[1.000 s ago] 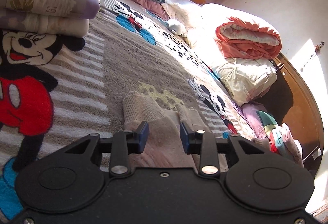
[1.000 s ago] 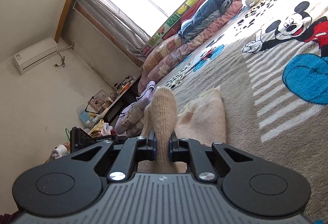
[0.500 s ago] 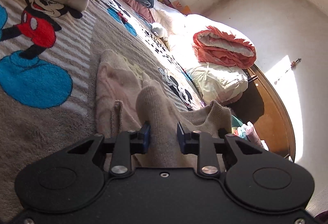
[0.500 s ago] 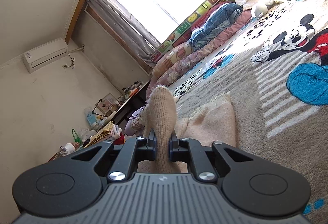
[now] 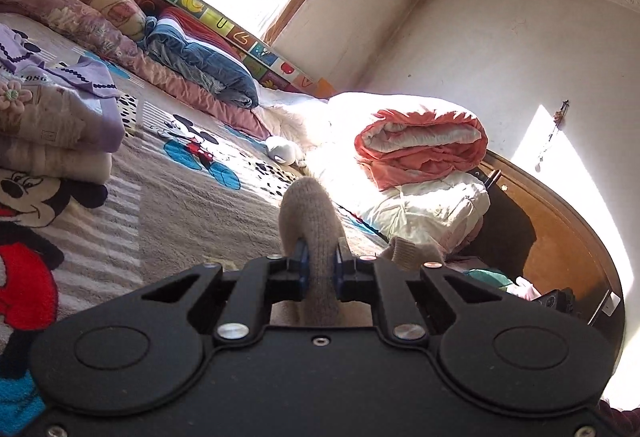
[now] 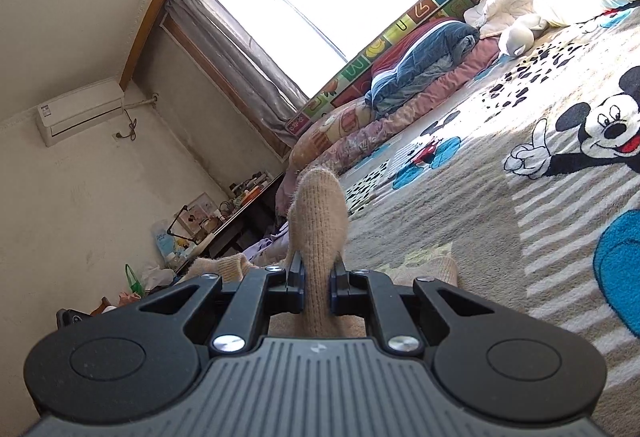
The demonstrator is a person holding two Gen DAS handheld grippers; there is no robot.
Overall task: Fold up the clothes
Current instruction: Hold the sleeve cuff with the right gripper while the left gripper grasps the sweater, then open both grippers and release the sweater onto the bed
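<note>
A beige knitted sweater is pinched in both grippers and held up above the Mickey Mouse blanket on the bed. My left gripper is shut on a fold of it that sticks up between the jaws. My right gripper is shut on another fold of the sweater; more of the garment hangs below it toward the blanket. Most of the sweater is hidden under the gripper bodies.
A stack of folded clothes lies on the blanket at the left. Rolled quilts and pillows line the far side under the window. A wooden footboard curves at the right. A cluttered desk stands by the wall.
My left gripper closed on a fold of the sweater and lifted it off the blanket. My right gripper kept its hold and rose higher, tilting up toward the window.
</note>
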